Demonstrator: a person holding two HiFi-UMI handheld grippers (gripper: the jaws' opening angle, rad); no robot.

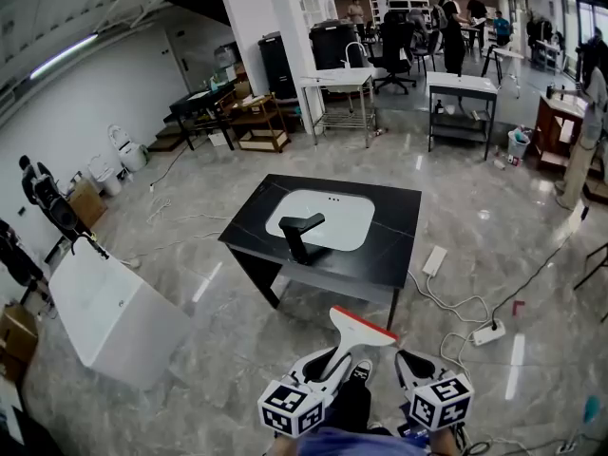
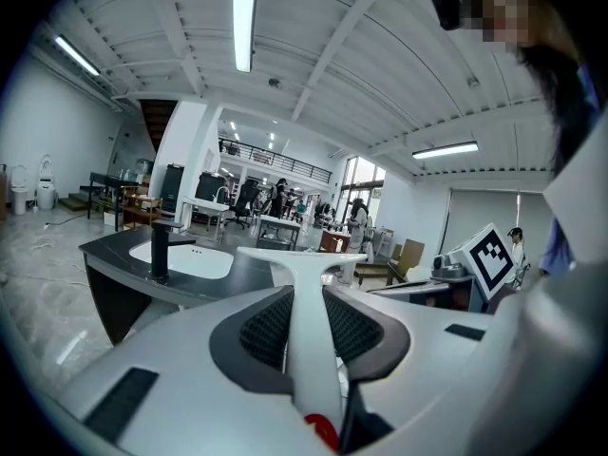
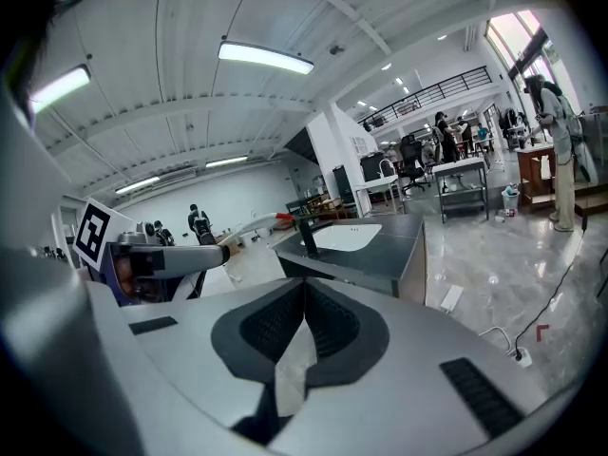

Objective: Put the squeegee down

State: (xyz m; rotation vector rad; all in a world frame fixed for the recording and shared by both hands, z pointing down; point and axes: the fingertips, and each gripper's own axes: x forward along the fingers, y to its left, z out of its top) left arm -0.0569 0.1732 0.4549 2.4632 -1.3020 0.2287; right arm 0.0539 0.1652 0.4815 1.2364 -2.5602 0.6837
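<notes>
Two white grippers, the left gripper (image 1: 334,361) and the right gripper (image 1: 410,361); one white T-shaped plastic squeegee with a red blade edge (image 1: 362,328); one sink table.
The left gripper's ribbed black pads (image 2: 266,329) clamp the squeegee's handle, its head held forward in the air above the floor, short of the table. The right gripper, just beside it, has its jaws pressed together at the tips with nothing between them. Beyond them a black-topped table (image 1: 380,255) carries one white oval basin (image 1: 337,218) and one black angular faucet (image 1: 302,236). It stands on a glossy grey marbled floor (image 1: 218,340), with a white power strip (image 1: 488,332) and cables to its right. Desks and people fill the far room.
</notes>
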